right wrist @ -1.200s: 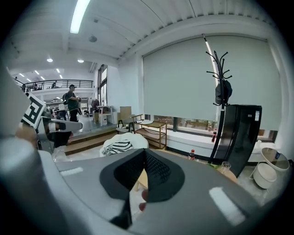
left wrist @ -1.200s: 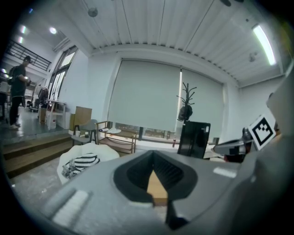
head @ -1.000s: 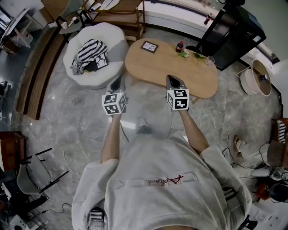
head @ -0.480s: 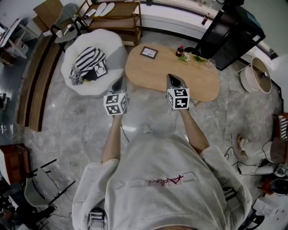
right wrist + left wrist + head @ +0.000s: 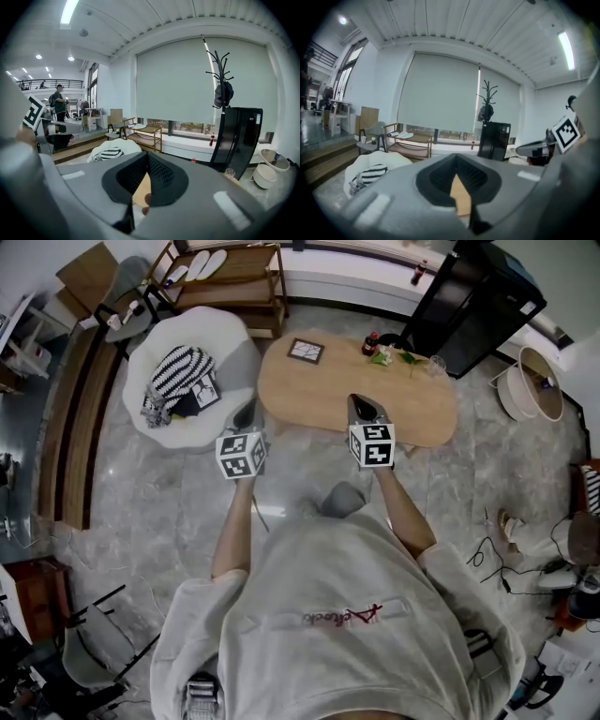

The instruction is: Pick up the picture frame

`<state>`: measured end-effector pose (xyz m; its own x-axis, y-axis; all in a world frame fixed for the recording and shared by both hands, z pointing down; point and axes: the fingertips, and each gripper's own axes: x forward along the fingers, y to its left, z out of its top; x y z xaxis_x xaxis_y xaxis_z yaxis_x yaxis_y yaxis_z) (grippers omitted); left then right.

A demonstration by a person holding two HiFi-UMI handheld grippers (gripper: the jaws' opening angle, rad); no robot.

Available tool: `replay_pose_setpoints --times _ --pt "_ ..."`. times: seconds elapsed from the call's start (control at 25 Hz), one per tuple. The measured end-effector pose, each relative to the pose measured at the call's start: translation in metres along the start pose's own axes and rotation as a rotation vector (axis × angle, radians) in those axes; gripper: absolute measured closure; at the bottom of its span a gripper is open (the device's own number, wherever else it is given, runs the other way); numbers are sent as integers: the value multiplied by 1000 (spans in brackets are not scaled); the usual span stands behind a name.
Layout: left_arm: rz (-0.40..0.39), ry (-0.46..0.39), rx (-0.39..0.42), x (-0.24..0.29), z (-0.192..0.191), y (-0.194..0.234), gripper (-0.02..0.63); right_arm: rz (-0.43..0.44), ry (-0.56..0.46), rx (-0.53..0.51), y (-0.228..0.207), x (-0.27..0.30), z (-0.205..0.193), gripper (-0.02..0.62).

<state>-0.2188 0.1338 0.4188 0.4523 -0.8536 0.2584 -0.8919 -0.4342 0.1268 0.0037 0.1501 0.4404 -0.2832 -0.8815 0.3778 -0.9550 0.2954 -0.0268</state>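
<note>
The picture frame (image 5: 306,351) is small, dark-edged and lies flat at the far left end of the oval wooden table (image 5: 412,409). My left gripper (image 5: 246,414) hovers over the floor between the table's left end and the white chair, jaws shut and empty. My right gripper (image 5: 364,408) is over the table's near edge, also shut and empty. Both are well short of the frame. In the left gripper view the shut jaws (image 5: 457,161) show only a sliver of tabletop (image 5: 462,199). The frame is hidden in both gripper views, where the right gripper (image 5: 147,158) also stands shut.
A white round chair (image 5: 164,357) with a striped cloth (image 5: 173,371) stands left of the table. A red-capped bottle (image 5: 371,341), green sprigs (image 5: 398,357) and a glass (image 5: 437,363) sit along the table's far edge. A black cabinet (image 5: 478,306) and a wooden shelf (image 5: 230,277) stand beyond.
The person has stepped toward the table, so table and chair sit nearer in the head view. A foot now shows under the grippers. Both grippers stay shut.
</note>
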Motion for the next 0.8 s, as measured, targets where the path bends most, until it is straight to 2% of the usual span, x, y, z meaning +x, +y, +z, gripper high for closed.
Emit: replay_pose_setpoints --times 0.28,0.8 --pt "-9 1 7 13 2 0 604 -8 -6 7 -8 7 -1 591" --pt "25 -12 -17 43 6 13 604 36 6 -13 -20 46 3 591"
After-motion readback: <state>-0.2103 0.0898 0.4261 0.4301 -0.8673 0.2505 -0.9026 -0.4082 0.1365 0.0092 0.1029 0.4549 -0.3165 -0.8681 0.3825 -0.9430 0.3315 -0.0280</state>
